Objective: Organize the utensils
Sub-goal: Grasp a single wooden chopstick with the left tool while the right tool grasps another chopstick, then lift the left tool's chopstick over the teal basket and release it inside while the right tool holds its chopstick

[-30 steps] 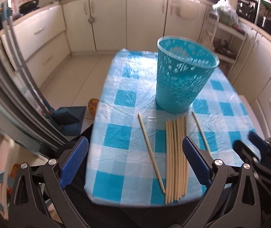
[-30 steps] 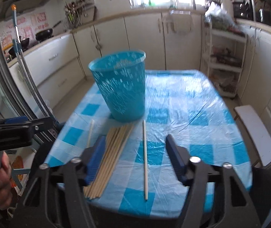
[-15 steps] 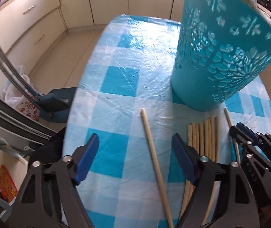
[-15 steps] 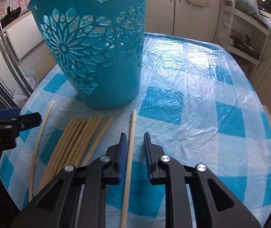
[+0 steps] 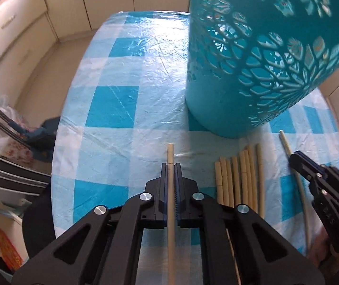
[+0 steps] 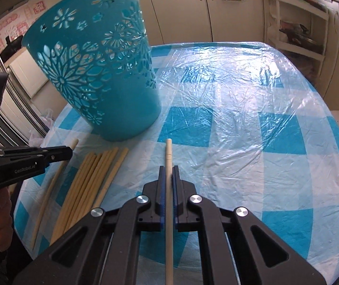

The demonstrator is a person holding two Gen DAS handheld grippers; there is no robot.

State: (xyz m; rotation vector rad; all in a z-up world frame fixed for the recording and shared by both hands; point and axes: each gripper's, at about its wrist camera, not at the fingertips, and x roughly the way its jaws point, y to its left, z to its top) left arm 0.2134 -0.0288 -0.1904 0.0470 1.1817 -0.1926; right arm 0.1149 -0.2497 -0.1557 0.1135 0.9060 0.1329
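Note:
A teal cut-out basket (image 5: 259,54) stands on the blue-checked table (image 5: 121,76); it also shows in the right wrist view (image 6: 102,71). My left gripper (image 5: 170,166) is shut on a single pale chopstick (image 5: 170,152) lying left of a bundle of chopsticks (image 5: 238,178). My right gripper (image 6: 168,169) is shut on another single chopstick (image 6: 168,152) lying right of the bundle (image 6: 91,178). Each gripper shows in the other's view: the right one (image 5: 297,161) and the left one (image 6: 57,153). Both held chopsticks lie low at the table surface.
The table (image 6: 252,118) is covered with wrinkled clear plastic. Cream kitchen cabinets (image 5: 74,0) run behind and to the left. An open shelf unit (image 6: 297,28) stands at the back right. The table's front edge is just under both grippers.
Both grippers have dropped toward the table and moved forward. The left gripper has closed from wide open onto the left chopstick. The right gripper, nearly closed half a second ago, now clamps the right chopstick.

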